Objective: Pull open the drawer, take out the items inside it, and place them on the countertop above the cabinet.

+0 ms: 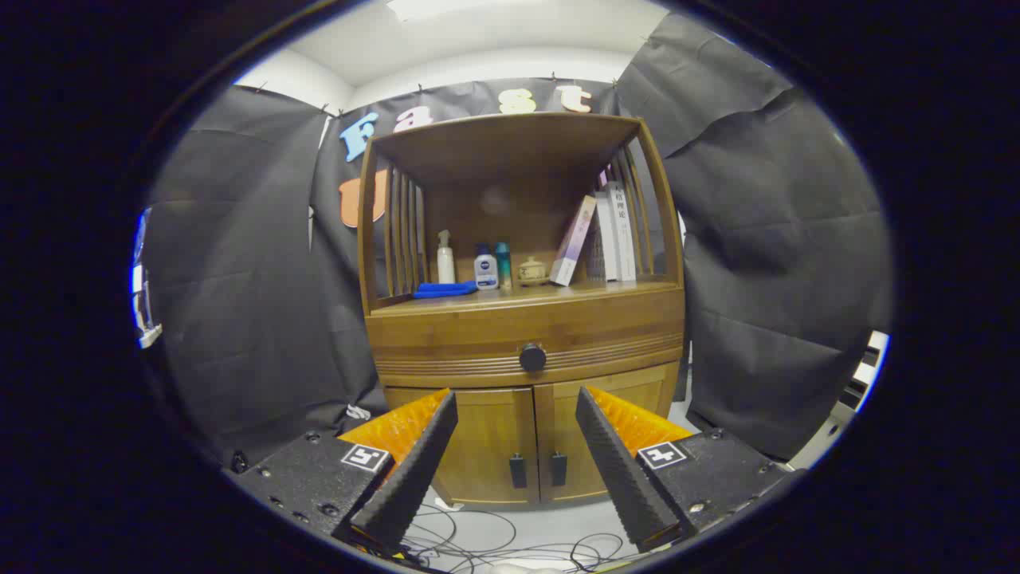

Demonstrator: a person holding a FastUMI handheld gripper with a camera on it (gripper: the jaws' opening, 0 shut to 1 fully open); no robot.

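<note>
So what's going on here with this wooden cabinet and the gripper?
A person is holding a handheld gripper aimed at a wooden cabinet. Its fingers are spread open with nothing between them, and the cabinet stands well beyond them. The drawer is shut and its round dark knob is untouched, so pulling it open has not begun. On the countertop above sit a blue cloth, a few bottles, a small jar and some leaning books.

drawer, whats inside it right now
Cannot tell: the drawer is closed, its front and knob hiding the contents. The open gripper is short of it, holding nothing.
</note>
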